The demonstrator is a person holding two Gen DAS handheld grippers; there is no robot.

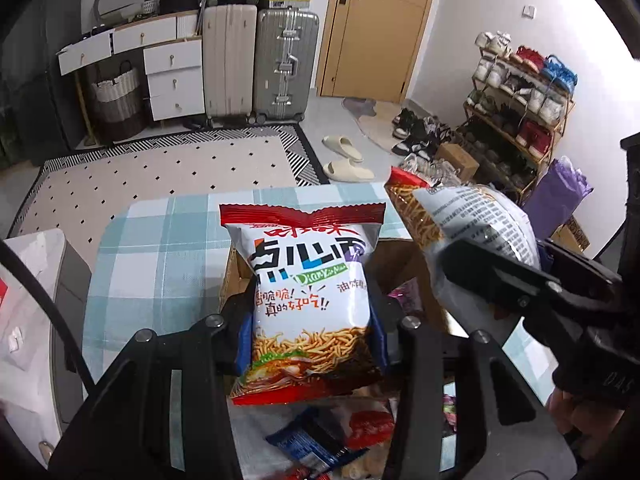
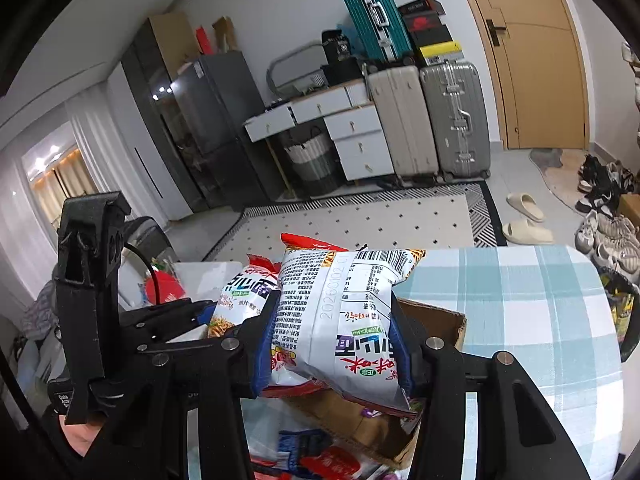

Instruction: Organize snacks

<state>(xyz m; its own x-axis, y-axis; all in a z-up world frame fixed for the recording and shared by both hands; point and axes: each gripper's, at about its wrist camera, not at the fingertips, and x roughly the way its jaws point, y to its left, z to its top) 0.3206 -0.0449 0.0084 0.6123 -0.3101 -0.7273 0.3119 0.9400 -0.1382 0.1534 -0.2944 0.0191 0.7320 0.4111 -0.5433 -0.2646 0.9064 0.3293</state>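
A counter (image 1: 160, 248) covered in a pale blue and white plaid cloth carries the things. An open cardboard box (image 2: 436, 320) sits on it just below and ahead of the right gripper (image 2: 332, 344). Loose snack packets (image 1: 320, 440), blue and red, lie directly beneath the left gripper (image 1: 312, 320).

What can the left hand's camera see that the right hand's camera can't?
Only the left wrist view shows the shoe rack full of shoes, a purple bag beside it, and the printed front of the noodle bag that the left gripper holds.

Only the right wrist view shows the dark glass cabinet and the barcode back of the second noodle bag in the right gripper.

Both show the cardboard box, checked tablecloth, suitcases, door and slippers.
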